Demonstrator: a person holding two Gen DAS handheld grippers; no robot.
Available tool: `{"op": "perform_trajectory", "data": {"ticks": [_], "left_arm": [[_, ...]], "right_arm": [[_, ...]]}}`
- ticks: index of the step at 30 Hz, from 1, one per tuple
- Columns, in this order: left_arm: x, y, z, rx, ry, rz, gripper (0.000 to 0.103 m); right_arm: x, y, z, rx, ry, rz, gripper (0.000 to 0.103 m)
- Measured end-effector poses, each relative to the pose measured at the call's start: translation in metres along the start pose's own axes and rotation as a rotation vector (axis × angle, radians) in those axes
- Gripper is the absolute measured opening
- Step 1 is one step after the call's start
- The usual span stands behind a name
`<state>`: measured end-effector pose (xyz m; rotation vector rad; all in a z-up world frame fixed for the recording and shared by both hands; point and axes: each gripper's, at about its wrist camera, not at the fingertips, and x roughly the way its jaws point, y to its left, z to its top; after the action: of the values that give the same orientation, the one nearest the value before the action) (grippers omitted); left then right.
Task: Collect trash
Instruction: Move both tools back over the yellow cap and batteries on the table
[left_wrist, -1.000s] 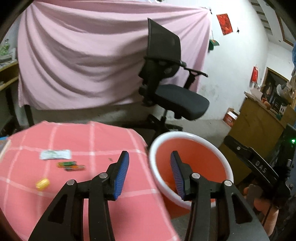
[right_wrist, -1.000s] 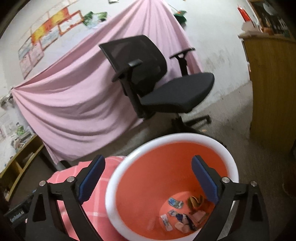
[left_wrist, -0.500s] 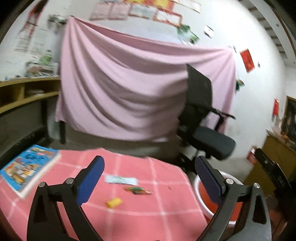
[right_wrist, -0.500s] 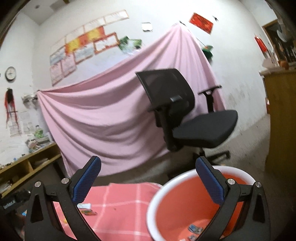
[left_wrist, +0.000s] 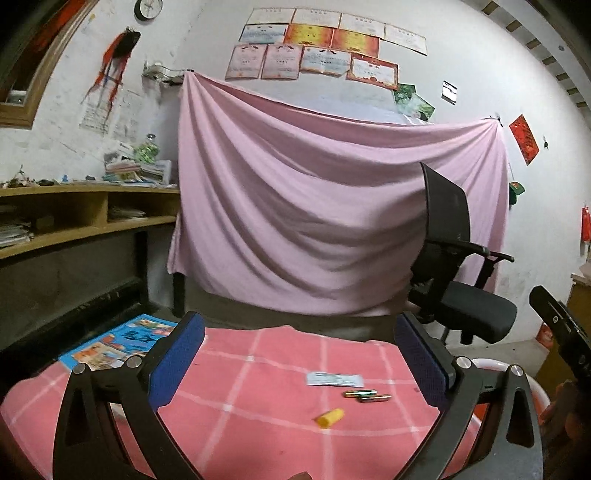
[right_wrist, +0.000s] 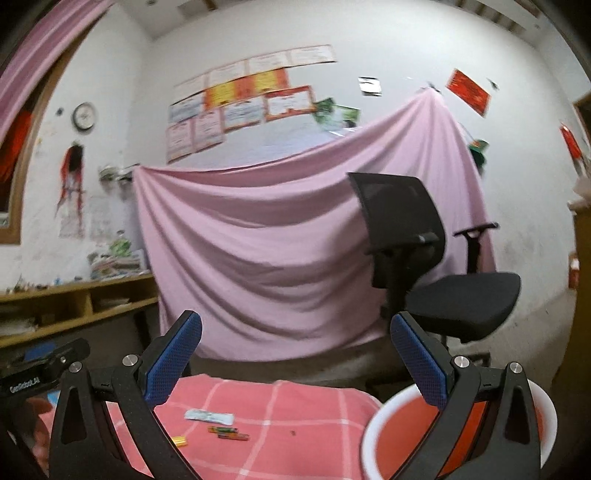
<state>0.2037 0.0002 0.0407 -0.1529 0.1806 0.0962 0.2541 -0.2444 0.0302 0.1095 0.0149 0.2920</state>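
Your left claw (left_wrist: 299, 365) has just been opening and now stands spread wide with nothing between its blue pads (left_wrist: 175, 360), which suits a hand lining up on the next scrap rather than carrying one. It hangs above the near side of the surface (left_wrist: 258, 369), pointed slightly down over the pink checked cloth, so the leftover litter sits framed between the fingers.

That litter lies in a loose cluster toward the right of the cloth: a yellow piece (left_wrist: 330, 418) nearest you, two small batteries (left_wrist: 365, 395) lying side by side just beyond it, and a white wrapper (left_wrist: 334, 379) flat just behind those. All are apart from the claw and none is touched. The yellow piece looks like a short capsule or cap, though blur makes that uncertain.

Your right claw (right_wrist: 295, 363) is likewise spread and empty, held level beside the bin (right_wrist: 376, 424), whose white rim and orange inside show at the lower right, just off the surface edge. Keeping the bin close to that edge makes for a short carry from cloth to drop.

A picture book (left_wrist: 118, 345) rests on the far left of the surface, well apart from the scraps; it probably isn't trash. Behind stand an office chair (right_wrist: 424, 266) and a pink sheet (left_wrist: 314, 206) hung on the wall.
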Motion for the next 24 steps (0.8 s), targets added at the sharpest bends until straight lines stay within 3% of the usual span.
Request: {"op": "perform_trajectory", "data": {"ticks": [5,11,16,24], "left_arm": [[-0.006,0.015,-0.012,0.034,-0.009,0.021,0.100],[0.005,0.025,-0.024,0.002,0.043,0.023,0.100],[0.024,0.027,-0.030,-0.004,0.141,0.021,0.100],[0.055,0.022,-0.037,-0.007,0.300,-0.058,0.100]], "right_arm": [[0.012,0.024,-0.011,-0.088,0.060,0.061,0.103],[0.026,0.037,-0.027,-0.139,0.148,0.076,0.103],[0.035,0.042,-0.043,-0.168,0.216,0.064,0.103],[0.047,0.041,-0.054,-0.173,0.297,0.043,0.103]]}}
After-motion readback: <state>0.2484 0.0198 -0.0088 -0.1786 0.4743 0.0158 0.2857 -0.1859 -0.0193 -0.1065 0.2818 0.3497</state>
